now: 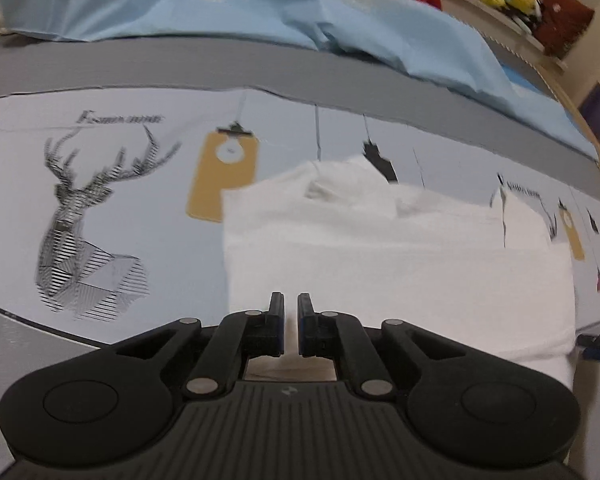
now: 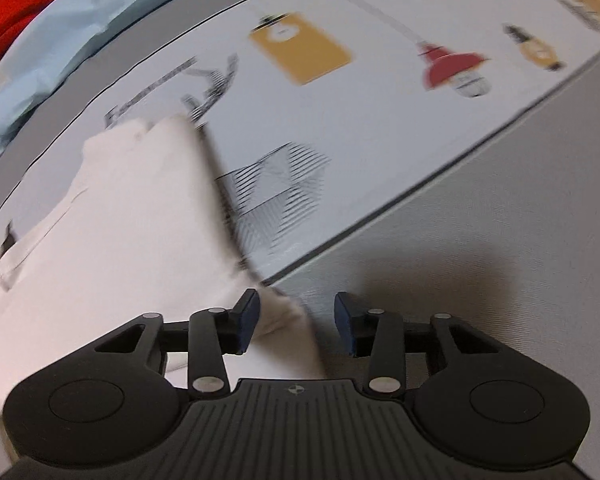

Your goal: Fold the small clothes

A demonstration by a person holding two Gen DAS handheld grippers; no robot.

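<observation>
1. Printed worktop (image 1: pixel 140 200): smooth pale sheet with deer and tag drawings, grey border, crumpled blue cloth (image 1: pixel 260 12) behind.
2. Left gripper (image 1: pixel 291 324): jaws nearly clenched, a slit between, nothing visibly pinched; hovering over soft white garment (image 1: pixel 380 260) lying flat at centre.
3. Right gripper (image 2: pixel 296 320): jaws parted around the garment's limp corner, not pressing.
4. Risk: thin fabric slipping out, fold landing crooked, edges misaligned.

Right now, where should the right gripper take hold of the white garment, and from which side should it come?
Probably the near corner of the white garment, which already lies between the open pads of the right gripper. Come from above, pointing steeply down: the cloth lies flat on the printed mat, and only its free edge there gives the fingers something to pinch.
</observation>
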